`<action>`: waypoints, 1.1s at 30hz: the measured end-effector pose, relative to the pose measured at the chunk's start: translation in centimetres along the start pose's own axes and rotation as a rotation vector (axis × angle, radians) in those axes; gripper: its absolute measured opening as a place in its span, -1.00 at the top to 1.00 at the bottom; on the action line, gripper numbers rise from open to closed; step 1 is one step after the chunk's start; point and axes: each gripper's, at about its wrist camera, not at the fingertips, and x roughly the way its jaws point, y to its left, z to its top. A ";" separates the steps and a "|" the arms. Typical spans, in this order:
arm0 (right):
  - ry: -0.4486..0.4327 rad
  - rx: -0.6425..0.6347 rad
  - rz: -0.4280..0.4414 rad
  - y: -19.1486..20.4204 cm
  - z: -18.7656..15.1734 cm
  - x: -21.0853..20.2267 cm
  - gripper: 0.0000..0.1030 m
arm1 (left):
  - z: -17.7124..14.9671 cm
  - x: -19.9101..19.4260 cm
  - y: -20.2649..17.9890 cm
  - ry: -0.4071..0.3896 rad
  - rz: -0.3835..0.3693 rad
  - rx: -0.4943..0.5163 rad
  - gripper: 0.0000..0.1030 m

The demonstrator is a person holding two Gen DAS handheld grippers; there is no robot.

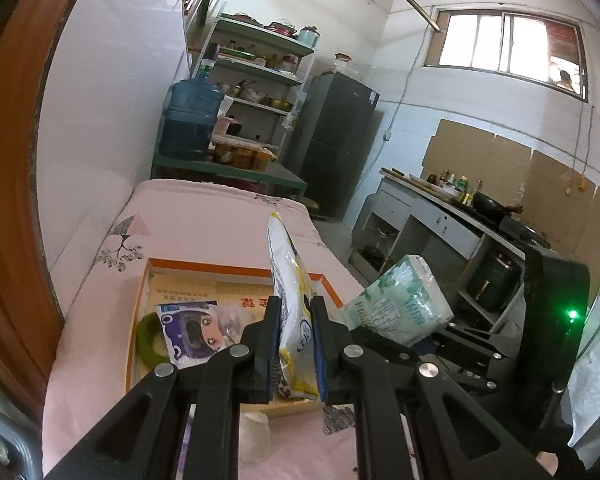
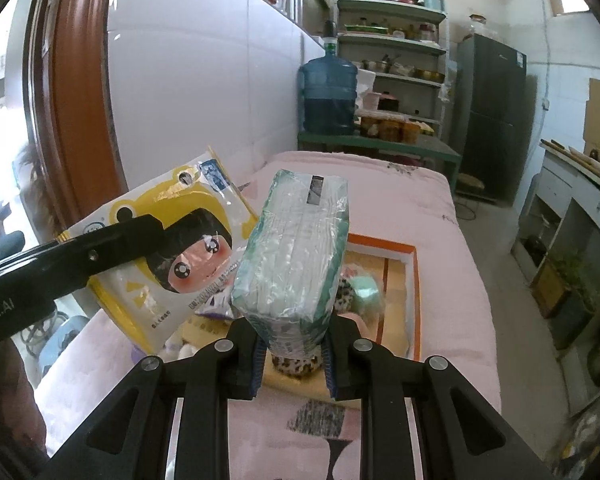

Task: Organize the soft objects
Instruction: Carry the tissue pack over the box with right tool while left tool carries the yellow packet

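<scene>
Yellow cartoon pouch [image 1: 294, 312] is clamped edge-on in the left tongs [image 1: 296, 344], standing up from the jaws and held above the orange-rimmed tray [image 1: 236, 269]. Green tissue pack [image 2: 296, 252] is clamped by its lower end in the right tongs [image 2: 292, 356], also above the tray, leaning away from the camera. In the right wrist view the pouch sits just left of the tissue pack, the two close or touching at the corner; contact cannot be confirmed.

Already in the tray: a purple cartoon pouch [image 1: 190, 330] and a green ring [image 1: 150, 336] to the left of the left tongs; a leopard-print soft item [image 2: 294, 364] and a mint-green soft piece [image 2: 364, 290] beneath and beyond the right tongs. The tray rests on a bed with a pink cover [image 1: 204, 216].

Judgement on the step: both packs look ready for placing. Best to lower one at a time so the tongs do not foul each other. Tissue pack is held low and is top-heavy; tilt it flat before opening. Aim for bare tray floor, not on top of the leopard item. The pouch is limp, so lay it down lengthwise, then release.

Hard to make out: tray floor directly under both tongs is hidden by the tongs and packs, so free space there is unknown. Near tray rim is cut off behind the linkages. Print on both packs is too small to read.
</scene>
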 end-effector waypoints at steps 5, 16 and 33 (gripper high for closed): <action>0.000 0.004 0.006 -0.5 1.0 1.2 0.55 | 0.7 1.1 0.8 0.011 0.013 -0.007 0.72; 0.021 0.046 0.004 -3.3 3.6 4.5 0.55 | 3.1 4.5 4.5 0.036 0.036 -0.085 0.72; 0.130 0.112 0.022 -7.2 5.1 13.5 0.54 | 3.9 13.1 7.2 0.139 0.086 -0.113 0.81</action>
